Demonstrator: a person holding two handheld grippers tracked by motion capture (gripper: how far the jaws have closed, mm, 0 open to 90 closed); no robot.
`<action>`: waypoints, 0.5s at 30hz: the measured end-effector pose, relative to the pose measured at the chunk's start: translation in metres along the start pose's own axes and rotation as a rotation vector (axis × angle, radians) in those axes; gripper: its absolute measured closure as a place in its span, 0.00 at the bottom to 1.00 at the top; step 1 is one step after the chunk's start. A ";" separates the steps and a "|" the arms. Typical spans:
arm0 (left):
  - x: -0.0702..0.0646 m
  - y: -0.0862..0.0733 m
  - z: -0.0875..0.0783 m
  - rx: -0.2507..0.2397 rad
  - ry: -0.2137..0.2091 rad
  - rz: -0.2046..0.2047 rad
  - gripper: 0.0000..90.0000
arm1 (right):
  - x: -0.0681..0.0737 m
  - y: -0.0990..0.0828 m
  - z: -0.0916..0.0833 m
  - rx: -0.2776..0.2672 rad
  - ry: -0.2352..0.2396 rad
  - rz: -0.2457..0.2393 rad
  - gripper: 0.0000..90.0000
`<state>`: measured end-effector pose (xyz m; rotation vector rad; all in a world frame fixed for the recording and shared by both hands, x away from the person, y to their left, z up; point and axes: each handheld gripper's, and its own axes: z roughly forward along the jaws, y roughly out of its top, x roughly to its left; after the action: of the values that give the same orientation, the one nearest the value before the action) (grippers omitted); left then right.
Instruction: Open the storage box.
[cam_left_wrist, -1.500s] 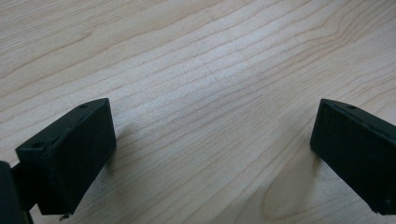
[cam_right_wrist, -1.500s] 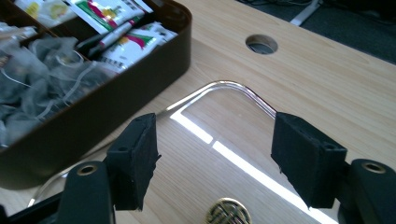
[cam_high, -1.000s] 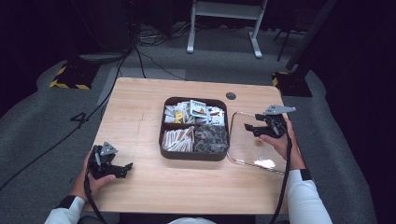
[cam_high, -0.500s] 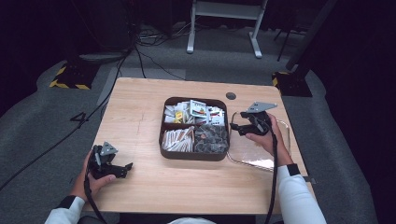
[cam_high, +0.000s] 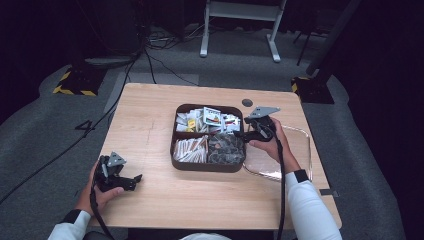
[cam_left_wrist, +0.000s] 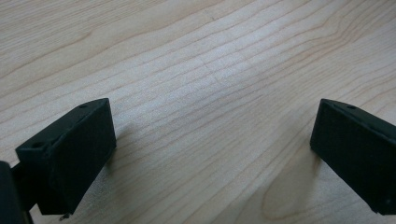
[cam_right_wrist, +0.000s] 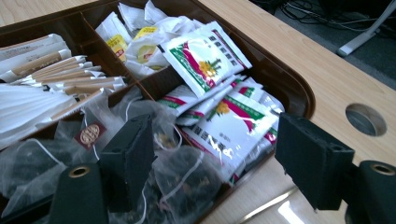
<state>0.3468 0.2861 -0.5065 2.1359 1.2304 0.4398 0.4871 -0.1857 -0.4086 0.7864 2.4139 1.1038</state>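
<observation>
On the wooden table (cam_high: 150, 115), two hand-held grippers flank a brown divided tray (cam_high: 173, 145).

At the near left corner the left gripper (cam_high: 136, 178) rests low over bare wood, jaws spread wide with nothing between them. Mid-table, the tray holds paper sticks (cam_right_wrist: 70, 74), mesh tea bags (cam_right_wrist: 187, 182) and white sachets (cam_right_wrist: 208, 56). Just right of it, the right gripper (cam_high: 239, 134) sits at the tray's right rim, jaws parted and empty, above the tea bags and sachets; beneath the hand lies a clear lid (cam_high: 305, 150).

We see the desk (cam_high: 150, 125) brightly lit from above while its surroundings sink into darkness. Glare glints on the clear tray (cam_high: 300, 160) at lower right, and the near fingers (cam_right_wrist: 126, 158) look soft.
</observation>
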 end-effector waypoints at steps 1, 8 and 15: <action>0.000 0.000 0.000 -0.001 -0.001 0.000 0.01 | 0.001 0.003 0.002 0.005 -0.001 -0.010 0.33; 0.000 0.000 0.000 0.000 0.000 -0.001 0.01 | 0.011 0.020 0.024 0.015 0.010 -0.041 0.33; 0.000 0.000 0.000 0.000 0.000 0.000 0.01 | 0.016 0.030 0.041 0.041 0.004 -0.071 0.33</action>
<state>0.3468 0.2861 -0.5065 2.1355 1.2306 0.4399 0.5064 -0.1358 -0.4124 0.7063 2.4552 1.0328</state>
